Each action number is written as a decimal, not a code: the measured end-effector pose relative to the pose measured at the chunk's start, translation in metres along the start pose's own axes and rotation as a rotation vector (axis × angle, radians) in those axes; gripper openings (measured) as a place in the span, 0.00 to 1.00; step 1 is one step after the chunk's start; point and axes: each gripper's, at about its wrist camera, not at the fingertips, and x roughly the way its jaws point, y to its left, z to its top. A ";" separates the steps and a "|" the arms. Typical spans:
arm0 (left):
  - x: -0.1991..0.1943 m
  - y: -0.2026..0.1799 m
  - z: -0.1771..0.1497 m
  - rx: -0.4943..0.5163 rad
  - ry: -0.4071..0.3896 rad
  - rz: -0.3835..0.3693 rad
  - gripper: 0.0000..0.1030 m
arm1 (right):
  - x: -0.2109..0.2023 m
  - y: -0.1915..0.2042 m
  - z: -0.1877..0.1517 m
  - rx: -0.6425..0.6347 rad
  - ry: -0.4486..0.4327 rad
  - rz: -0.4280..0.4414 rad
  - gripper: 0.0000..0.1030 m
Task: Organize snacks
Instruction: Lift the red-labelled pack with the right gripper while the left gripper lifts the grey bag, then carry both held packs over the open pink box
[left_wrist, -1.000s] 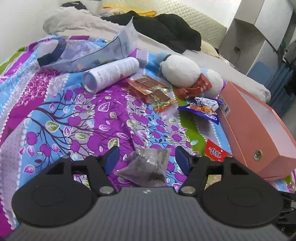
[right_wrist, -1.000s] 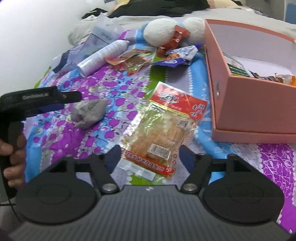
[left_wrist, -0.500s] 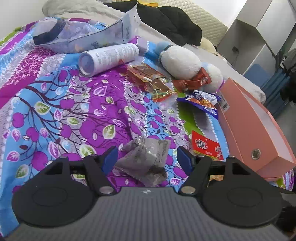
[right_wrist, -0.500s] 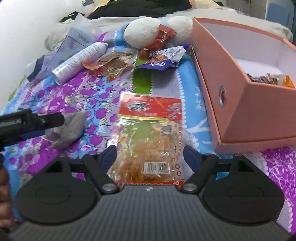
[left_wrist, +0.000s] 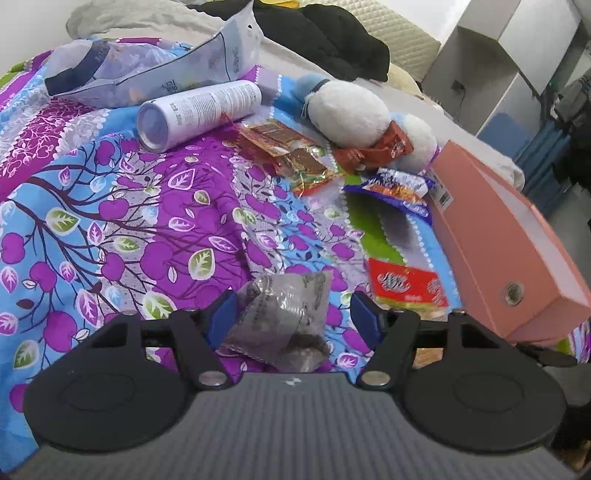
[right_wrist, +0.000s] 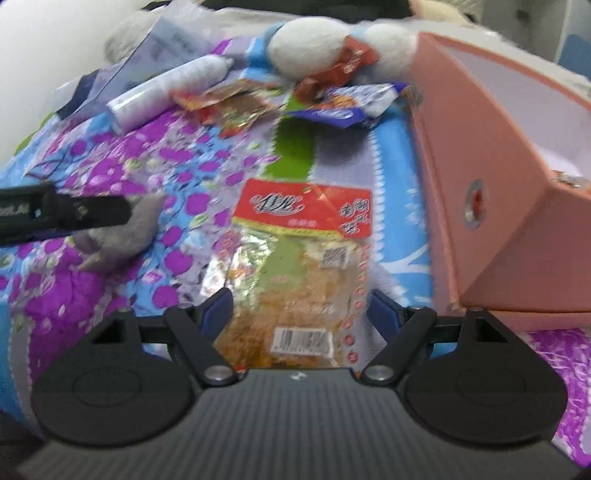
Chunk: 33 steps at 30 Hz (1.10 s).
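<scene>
A grey clear snack bag (left_wrist: 284, 317) lies on the patterned bedspread between the open fingers of my left gripper (left_wrist: 293, 319); it also shows in the right wrist view (right_wrist: 118, 232). A red-topped clear snack packet (right_wrist: 295, 266) lies flat between the open fingers of my right gripper (right_wrist: 301, 315), and its red end shows in the left wrist view (left_wrist: 406, 284). A pink open box (right_wrist: 491, 192) stands to the right with some snacks inside. More snack packets (left_wrist: 291, 155) and a blue-white one (left_wrist: 399, 188) lie farther back.
A white cylinder can (left_wrist: 199, 110) and a large clear pouch (left_wrist: 155, 74) lie at the back left. A white plush toy (left_wrist: 351, 110) with a red wrapper (left_wrist: 373, 151) sits behind the snacks. Black clothing (left_wrist: 332, 37) and grey furniture (left_wrist: 498, 55) are beyond the bed.
Both grippers have moved forward and lower over their packets. The right gripper has squared up over the red-topped packet and come closer to the pink box. Both stay open.
</scene>
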 end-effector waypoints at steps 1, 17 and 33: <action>0.003 -0.001 -0.002 0.011 0.011 0.022 0.61 | 0.002 0.003 -0.001 -0.029 0.009 0.024 0.89; -0.012 -0.018 -0.007 -0.002 -0.002 0.025 0.52 | -0.020 0.005 -0.003 -0.100 -0.072 0.050 0.32; -0.087 -0.045 0.008 -0.082 -0.039 -0.011 0.52 | -0.080 0.001 -0.001 -0.056 -0.135 0.073 0.18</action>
